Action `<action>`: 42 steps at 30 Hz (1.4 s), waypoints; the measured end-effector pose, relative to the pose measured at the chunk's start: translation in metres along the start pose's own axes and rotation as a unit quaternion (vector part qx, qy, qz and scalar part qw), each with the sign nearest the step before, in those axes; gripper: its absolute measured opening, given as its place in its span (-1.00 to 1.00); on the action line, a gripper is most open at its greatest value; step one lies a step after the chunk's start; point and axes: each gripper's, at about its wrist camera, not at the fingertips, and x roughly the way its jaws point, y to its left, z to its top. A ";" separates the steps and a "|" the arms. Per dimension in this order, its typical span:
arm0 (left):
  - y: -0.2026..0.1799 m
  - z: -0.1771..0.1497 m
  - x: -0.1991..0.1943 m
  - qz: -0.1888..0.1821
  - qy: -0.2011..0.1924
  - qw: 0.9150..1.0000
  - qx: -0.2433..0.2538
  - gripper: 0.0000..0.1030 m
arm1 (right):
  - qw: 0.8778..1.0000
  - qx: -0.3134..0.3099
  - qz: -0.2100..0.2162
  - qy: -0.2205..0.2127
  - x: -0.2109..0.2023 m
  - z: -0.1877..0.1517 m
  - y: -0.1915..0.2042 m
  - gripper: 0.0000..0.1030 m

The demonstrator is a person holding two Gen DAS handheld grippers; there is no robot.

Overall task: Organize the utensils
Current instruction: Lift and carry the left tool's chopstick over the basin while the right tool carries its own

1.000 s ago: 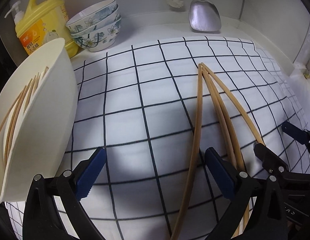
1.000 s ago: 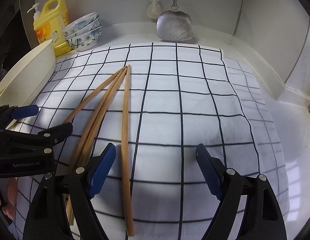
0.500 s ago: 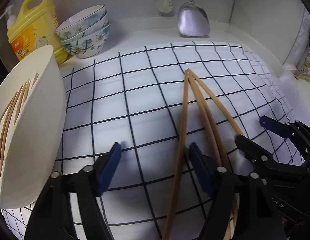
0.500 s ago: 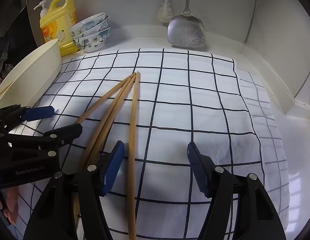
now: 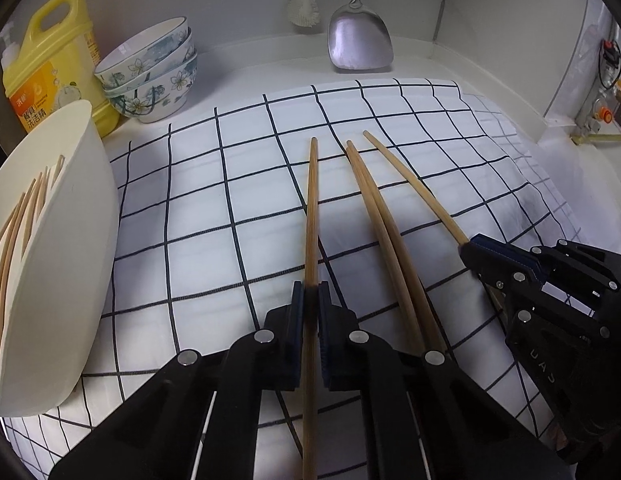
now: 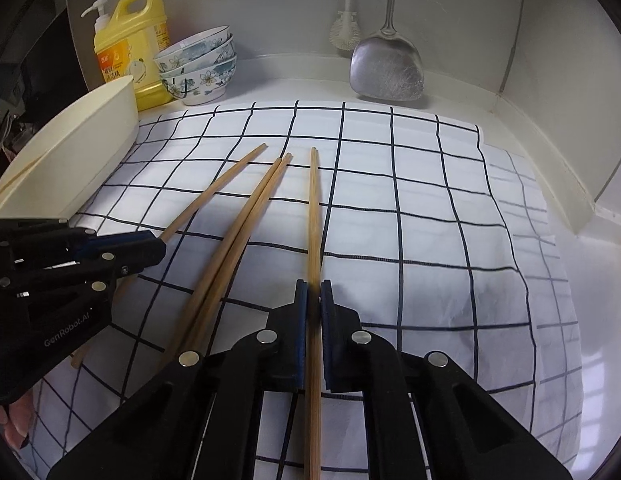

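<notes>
1. We find the left gripper [image 5: 309, 300] with its blue-padded jaws clamped on a long tan bamboo chopstick, the leftmost of the four [image 5: 311, 216]. The stick runs between the pads and points forward over the cloth.

2. We find the right gripper [image 6: 313, 300] in the same condition, jaws pressed together on the rightmost bamboo chopstick [image 6: 313, 208]. Each gripper shows in the other's view, closed around its stick.

3. Two further bamboo chopsticks, lying as a touching pair [image 6: 246, 224], rest between the gripped ones on the white cloth with a dark grid pattern [image 6: 430, 240], which covers the white desk [image 6: 310, 88].

4. At the left edge of the cloth stands a cream plastic oval tub [image 5: 62, 272] holding several chopsticks already. We judge it to be the collection point.

5. Beyond it, against the back wall: a yellow detergent bottle [image 6: 130, 44], stacked floral ceramic bowls [image 6: 198, 68], a white brush and a steel spatula [image 6: 386, 68]. None is involved.

6. Step in hand, in our judgement: the grasp on two chopsticks is just made, and neither is clearly lifted yet.

7. The next move calls for raising both sticks clear of the middle pair, carrying them left over the tub rim, and releasing them lengthwise alongside those inside. The right hand has the longer reach and should avoid crossing the left.
</notes>
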 end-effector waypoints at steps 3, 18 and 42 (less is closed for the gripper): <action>0.002 -0.003 -0.006 -0.001 0.005 1.000 -0.007 -0.86 | 1.000 0.025 0.013 0.003 -0.006 -0.003 -0.004 -0.88; 0.020 -0.019 -0.107 0.020 -0.007 0.997 -0.074 -0.86 | 0.995 0.058 0.082 -0.011 -0.079 0.007 0.009 -0.88; 0.283 -0.039 -0.184 0.102 -0.052 0.975 -0.192 -0.86 | 0.989 0.009 0.147 -0.012 -0.056 0.112 0.231 -0.87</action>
